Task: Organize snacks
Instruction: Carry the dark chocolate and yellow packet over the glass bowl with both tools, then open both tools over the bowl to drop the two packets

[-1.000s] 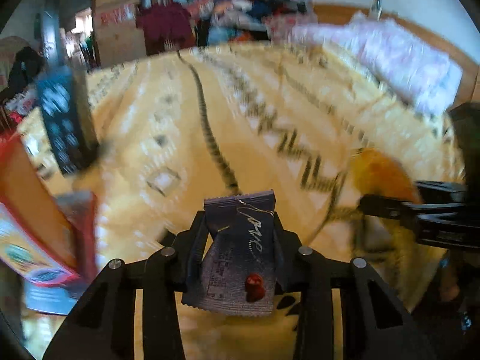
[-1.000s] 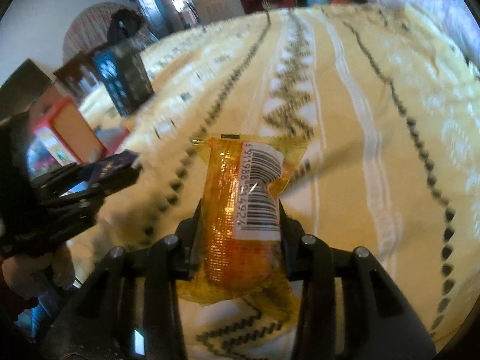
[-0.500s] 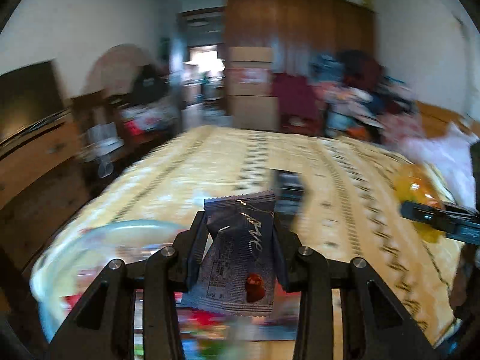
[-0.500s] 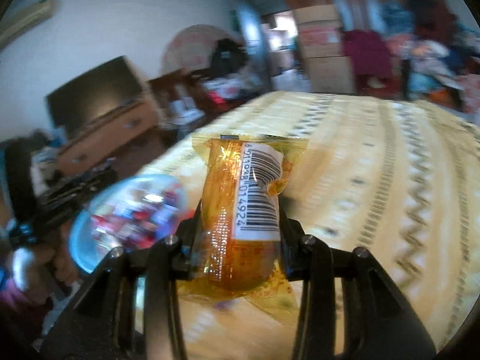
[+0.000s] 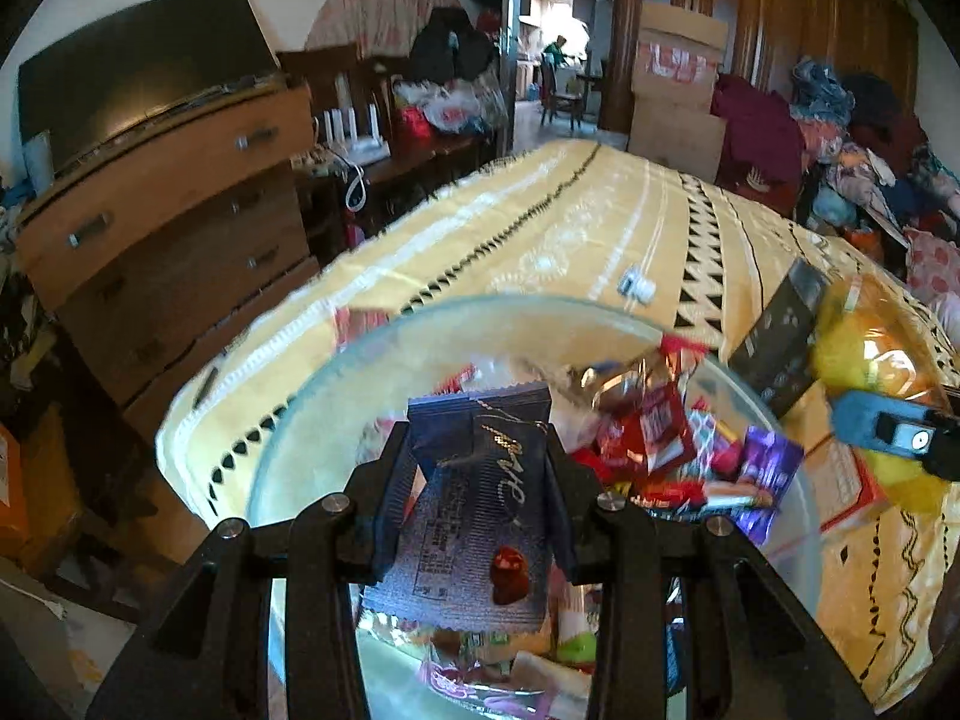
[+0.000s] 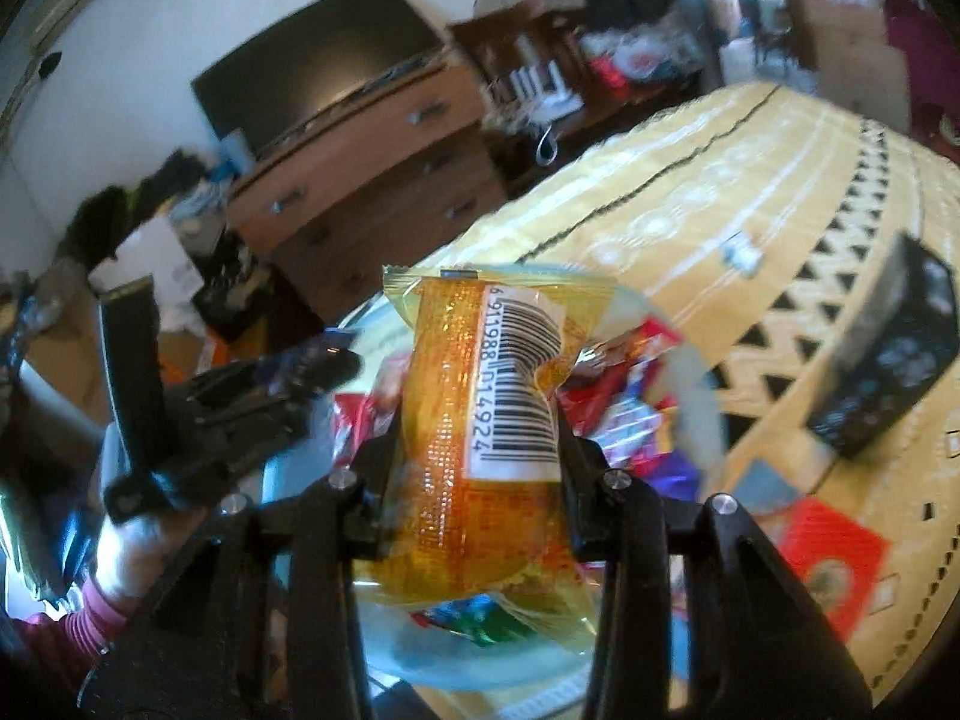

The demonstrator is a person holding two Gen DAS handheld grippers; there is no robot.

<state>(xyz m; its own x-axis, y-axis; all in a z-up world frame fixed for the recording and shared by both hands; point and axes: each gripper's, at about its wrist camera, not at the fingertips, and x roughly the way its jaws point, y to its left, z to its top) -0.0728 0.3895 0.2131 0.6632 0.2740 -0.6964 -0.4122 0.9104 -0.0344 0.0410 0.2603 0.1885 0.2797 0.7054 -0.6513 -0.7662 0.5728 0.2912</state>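
Observation:
My left gripper (image 5: 477,480) is shut on a dark blue snack packet (image 5: 474,510) and holds it above a clear glass bowl (image 5: 420,324) filled with several wrapped snacks (image 5: 660,438). My right gripper (image 6: 480,438) is shut on an orange-yellow packet with a barcode (image 6: 480,420), also over the bowl (image 6: 696,396). The right gripper with its orange packet shows at the right edge of the left wrist view (image 5: 870,360). The left gripper shows at the left of the right wrist view (image 6: 240,408).
The bowl sits on a yellow patterned bedspread (image 5: 600,222) near the bed's corner. A dark box (image 6: 888,372) stands upright on the bed, with a red packet (image 6: 834,558) lying near it. A wooden dresser (image 5: 162,222) with a TV stands beyond the bed.
Both grippers have swung left from over the open bedspread to above the glass bowl, each keeping its packet.

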